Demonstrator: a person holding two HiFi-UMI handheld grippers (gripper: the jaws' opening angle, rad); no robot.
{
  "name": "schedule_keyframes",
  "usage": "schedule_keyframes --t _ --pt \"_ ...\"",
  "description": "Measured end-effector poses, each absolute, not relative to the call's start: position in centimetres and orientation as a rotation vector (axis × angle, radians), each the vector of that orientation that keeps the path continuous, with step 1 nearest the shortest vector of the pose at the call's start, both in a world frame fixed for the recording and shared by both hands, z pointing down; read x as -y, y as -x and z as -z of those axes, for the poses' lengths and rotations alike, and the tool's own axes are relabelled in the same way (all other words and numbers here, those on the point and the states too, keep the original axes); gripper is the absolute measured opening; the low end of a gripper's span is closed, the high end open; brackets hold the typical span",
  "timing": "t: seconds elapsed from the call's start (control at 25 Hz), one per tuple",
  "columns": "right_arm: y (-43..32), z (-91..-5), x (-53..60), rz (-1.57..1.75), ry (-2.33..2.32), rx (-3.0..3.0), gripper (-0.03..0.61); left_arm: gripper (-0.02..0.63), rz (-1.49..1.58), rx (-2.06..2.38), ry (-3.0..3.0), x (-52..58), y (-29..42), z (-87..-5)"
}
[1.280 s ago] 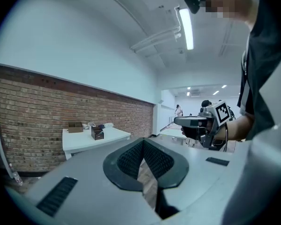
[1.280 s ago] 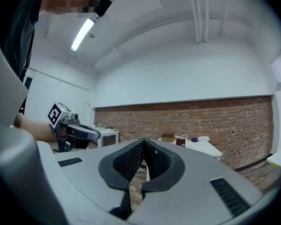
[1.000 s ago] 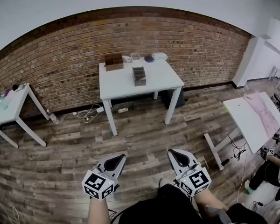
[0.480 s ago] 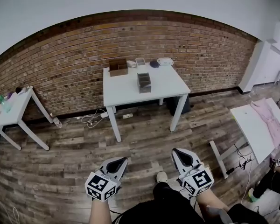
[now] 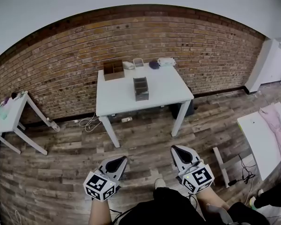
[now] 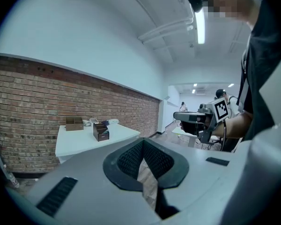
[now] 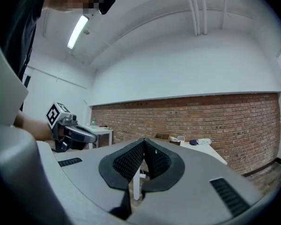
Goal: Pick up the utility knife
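Note:
Both grippers are held low over the wooden floor, well short of the white table (image 5: 122, 93). My left gripper (image 5: 119, 159) is shut with nothing between its pads, and so is my right gripper (image 5: 174, 149). In the left gripper view, the left gripper (image 6: 143, 142) points toward the table (image 6: 79, 137), and the right gripper (image 6: 196, 118) shows at the right. On the table stand a dark organizer box (image 5: 141, 88), a brown wooden box (image 5: 114, 70) and small items along the back edge. I cannot make out a utility knife from here.
A brick wall (image 5: 61, 55) runs behind the table. A small white side table (image 5: 4, 118) stands at the left, and another white table (image 5: 260, 139) with a pink cloth is at the right. Cables (image 5: 86, 122) lie on the floor by the wall.
The view has moved closer to the white table, which now looks larger and more central. Both grippers keep their place in the picture and stay shut.

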State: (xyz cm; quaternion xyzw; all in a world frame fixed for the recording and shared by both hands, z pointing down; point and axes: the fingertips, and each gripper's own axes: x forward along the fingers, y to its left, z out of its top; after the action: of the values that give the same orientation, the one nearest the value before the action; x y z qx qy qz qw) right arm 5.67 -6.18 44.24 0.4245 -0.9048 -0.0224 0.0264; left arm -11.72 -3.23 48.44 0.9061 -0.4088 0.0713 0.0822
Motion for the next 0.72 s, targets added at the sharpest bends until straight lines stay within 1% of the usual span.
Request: schedule_keyframes --t 0.44,0.72 --pt "-8.9 -43.0 20.5 0.075 -1.144 2.842 -0.003 -0.005 -0.215 1.316 -2.653 16.4 7.7 -46.0" --pt "-10.0 -43.8 25.9 0.062 -1.040 2.878 -0.003 -0.005 -0.228 1.366 -2.632 21.6 5.5 -46.0"
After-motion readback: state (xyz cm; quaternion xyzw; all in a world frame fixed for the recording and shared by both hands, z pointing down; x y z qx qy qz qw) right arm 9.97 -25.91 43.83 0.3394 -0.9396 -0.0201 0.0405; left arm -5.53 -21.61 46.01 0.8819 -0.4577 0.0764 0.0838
